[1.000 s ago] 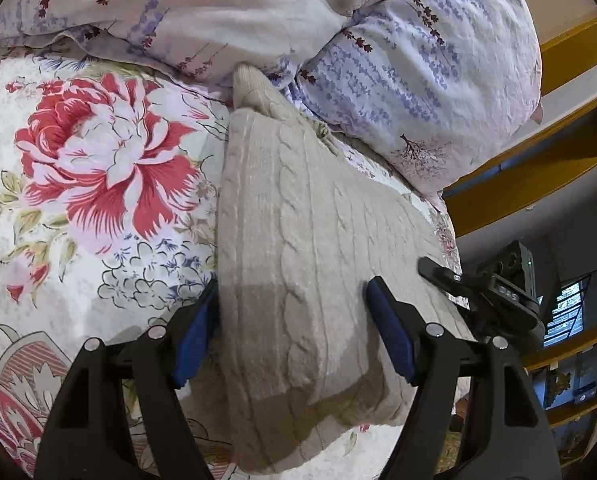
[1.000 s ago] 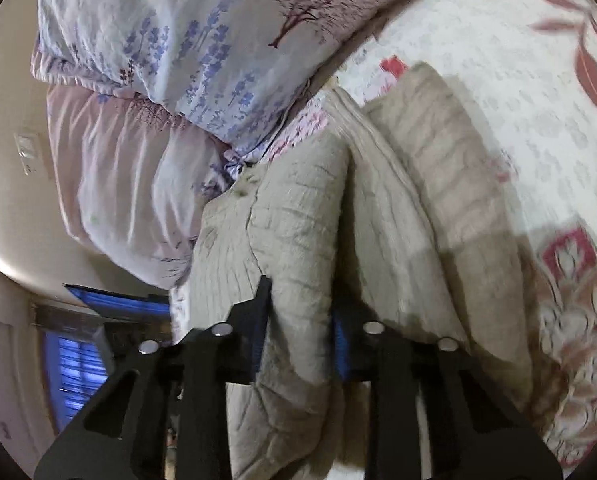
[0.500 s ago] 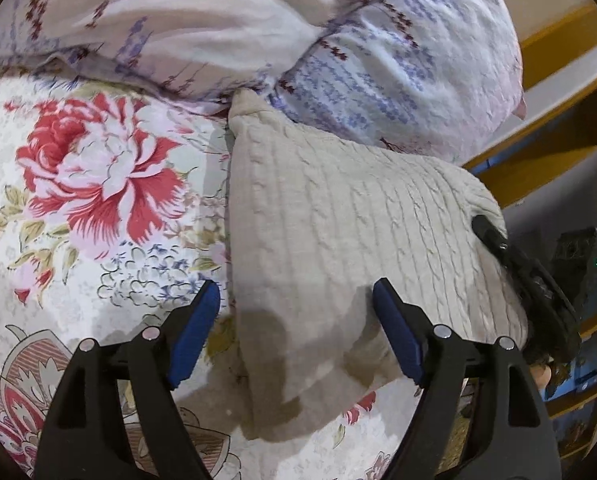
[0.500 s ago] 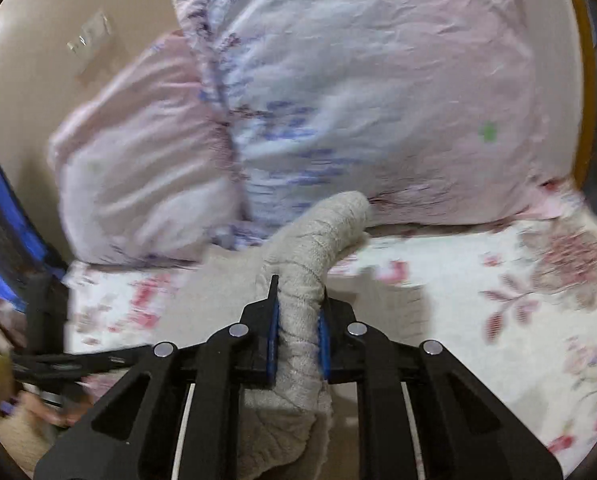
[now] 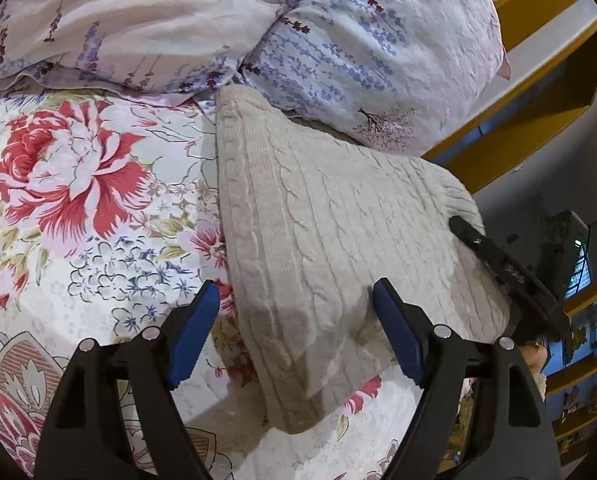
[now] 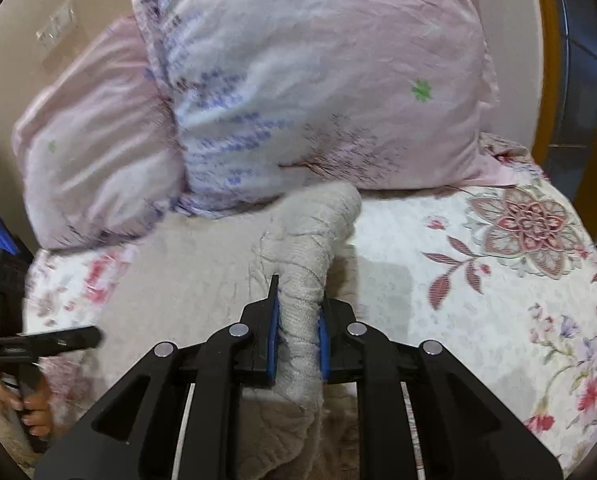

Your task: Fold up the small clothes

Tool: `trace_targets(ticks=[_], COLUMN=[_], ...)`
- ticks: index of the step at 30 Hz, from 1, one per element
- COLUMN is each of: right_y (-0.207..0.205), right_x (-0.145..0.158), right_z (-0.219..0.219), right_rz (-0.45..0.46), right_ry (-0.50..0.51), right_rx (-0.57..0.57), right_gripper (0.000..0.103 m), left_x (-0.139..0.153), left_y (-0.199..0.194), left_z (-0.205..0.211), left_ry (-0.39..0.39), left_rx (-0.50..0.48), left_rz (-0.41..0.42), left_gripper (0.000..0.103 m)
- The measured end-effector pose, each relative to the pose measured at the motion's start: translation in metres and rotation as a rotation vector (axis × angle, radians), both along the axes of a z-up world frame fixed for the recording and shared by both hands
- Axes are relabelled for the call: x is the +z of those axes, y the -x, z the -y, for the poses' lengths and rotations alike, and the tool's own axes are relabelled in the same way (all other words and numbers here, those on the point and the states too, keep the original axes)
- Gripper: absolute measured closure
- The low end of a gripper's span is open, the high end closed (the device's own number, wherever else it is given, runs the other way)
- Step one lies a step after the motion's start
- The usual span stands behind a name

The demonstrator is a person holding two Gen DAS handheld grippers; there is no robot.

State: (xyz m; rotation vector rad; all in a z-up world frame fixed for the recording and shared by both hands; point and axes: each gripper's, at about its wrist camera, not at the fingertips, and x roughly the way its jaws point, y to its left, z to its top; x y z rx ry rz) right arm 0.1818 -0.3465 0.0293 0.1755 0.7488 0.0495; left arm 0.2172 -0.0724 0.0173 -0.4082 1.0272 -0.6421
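A beige cable-knit sweater (image 5: 338, 232) lies folded on a floral bedsheet (image 5: 78, 208), its far end against the pillows. My left gripper (image 5: 296, 320) is open and empty, hovering over the sweater's near left corner. My right gripper (image 6: 297, 320) is shut on a bunched fold of the sweater (image 6: 302, 264) and holds it raised off the bed. The right gripper also shows in the left wrist view (image 5: 502, 264) at the sweater's right edge. The left gripper shows at the left edge of the right wrist view (image 6: 38, 340).
Two pale floral pillows (image 5: 258, 24) are stacked at the head of the bed, touching the sweater's far end. The same pillows (image 6: 278, 92) fill the back of the right wrist view. Yellow wooden shelving (image 5: 538, 92) stands beyond the bed on the right.
My right gripper has swung the held sweater fold over to the right and levelled out. The sweater now lies spread wider on the bed. My left gripper stayed open, nearly still.
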Motion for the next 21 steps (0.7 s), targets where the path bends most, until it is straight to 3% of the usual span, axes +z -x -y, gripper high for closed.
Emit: trace_targets(ticks=[3,6,8,10,12,16,21], right_y=[-0.011,-0.017,-0.012,0.0,0.014,0.043,0.069], right_x=[-0.019,-0.032,-0.028,-0.018,-0.012,-0.009,-0.009], right_z=[0.008,0.02,0.029,0.04,0.052,0.071,0.062], right_rz=[-0.062,-0.111,-0.112,-0.089,-0.068,-0.069,-0.093], right_ry=[0.001,-0.094,-0.142,-0.18,-0.256,-0.455,-0.464], right_rx=[-0.013,-0.029,-0.055,-0.085,-0.097,-0.076,-0.031], right_gripper=[0.087,0.085,0.078,0.059,0.05,0.049,0.05], left_x=[0.0,0.0,0.0,0.0,0.0,-0.001,-0.006], left_y=[0.001,0.004,0.006,0.009,0.012,0.02,0.031], left_z=[0.003,0.001,-0.003,-0.008,-0.013,-0.018,-0.02], left_ry=[-0.002,-0.006,0.007,0.021,0.023,0.03,0.045], left_rx=[-0.015,-0.025,-0.023,-0.016,-0.011,0.0,-0.009], left_rz=[0.004,-0.002,-0.009,-0.016,-0.019,-0.041,-0.082], left_gripper=[0.024,0.024,0.024,0.024,0.024,0.026,0.03])
